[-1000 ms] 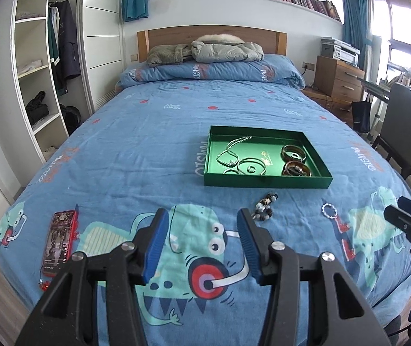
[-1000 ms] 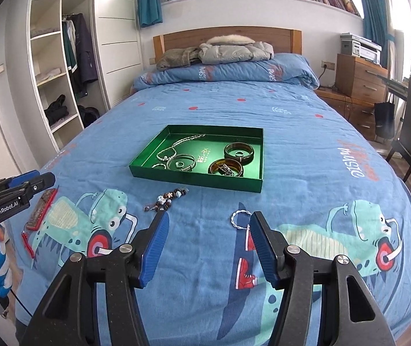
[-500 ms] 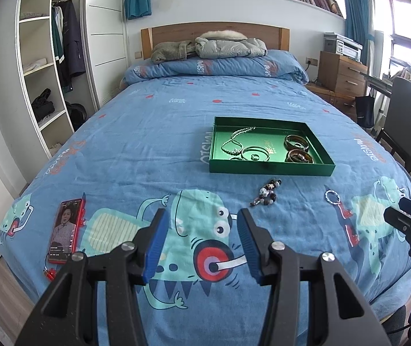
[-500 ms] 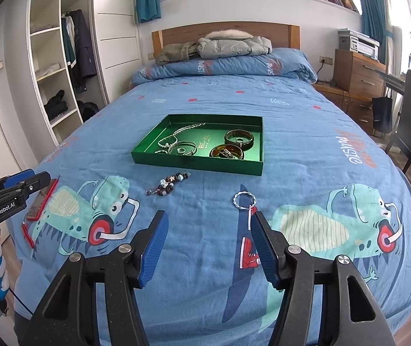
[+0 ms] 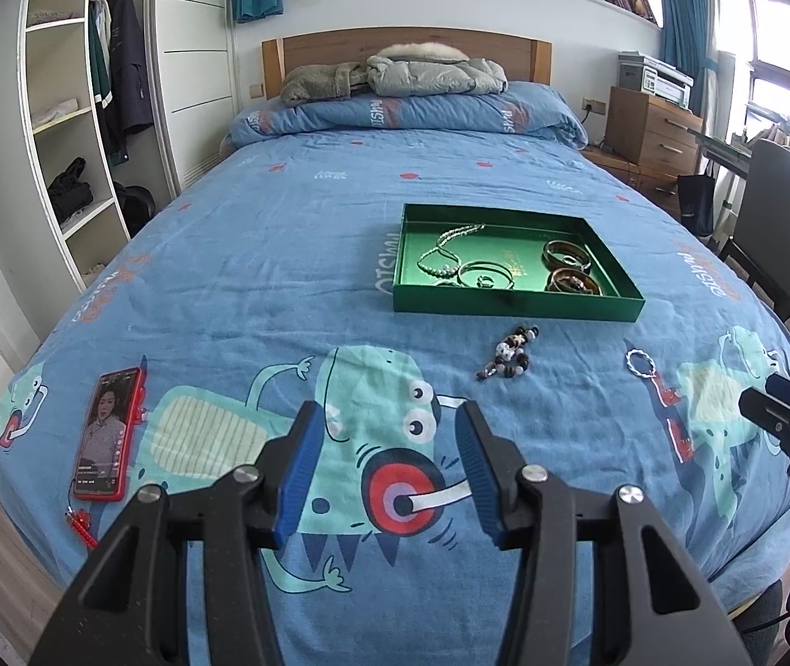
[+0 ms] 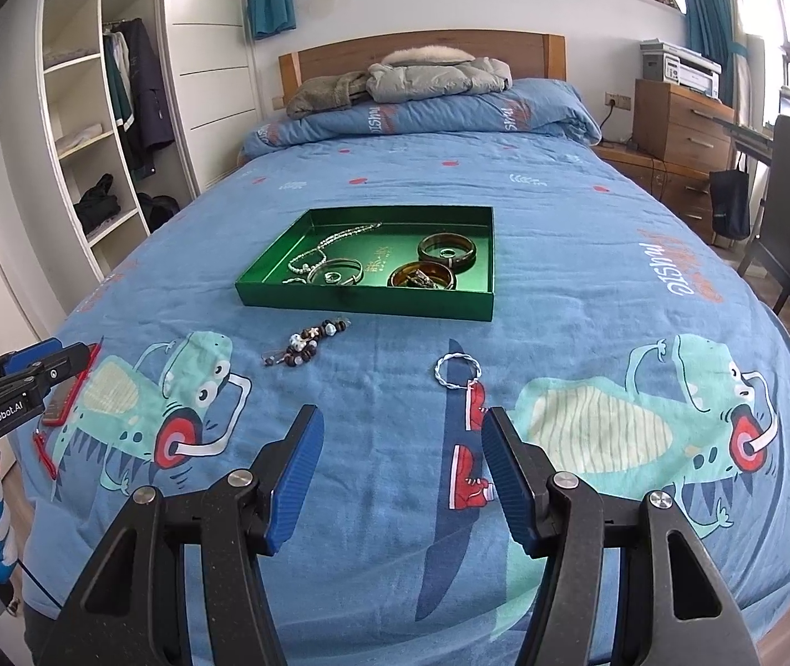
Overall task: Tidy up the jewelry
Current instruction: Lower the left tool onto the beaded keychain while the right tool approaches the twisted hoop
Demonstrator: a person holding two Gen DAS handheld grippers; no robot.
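Left gripper (image 5: 386, 458) and right gripper (image 6: 398, 463) both hover over the bedspread (image 5: 262, 255), jaws apart, nothing between them. Green tray (image 6: 361, 299) sits mid-bed holding a necklace (image 6: 334, 241) and bangles (image 6: 446, 250). Bead bracelet (image 6: 309, 345) and twisted ring bracelet (image 6: 457, 371) lie loose just short of the tray; phone (image 5: 107, 434) far left.

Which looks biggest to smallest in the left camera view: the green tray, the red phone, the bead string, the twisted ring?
1. Green tray
2. Red phone, though it lies nearer the camera
3. Bead string
4. Twisted ring
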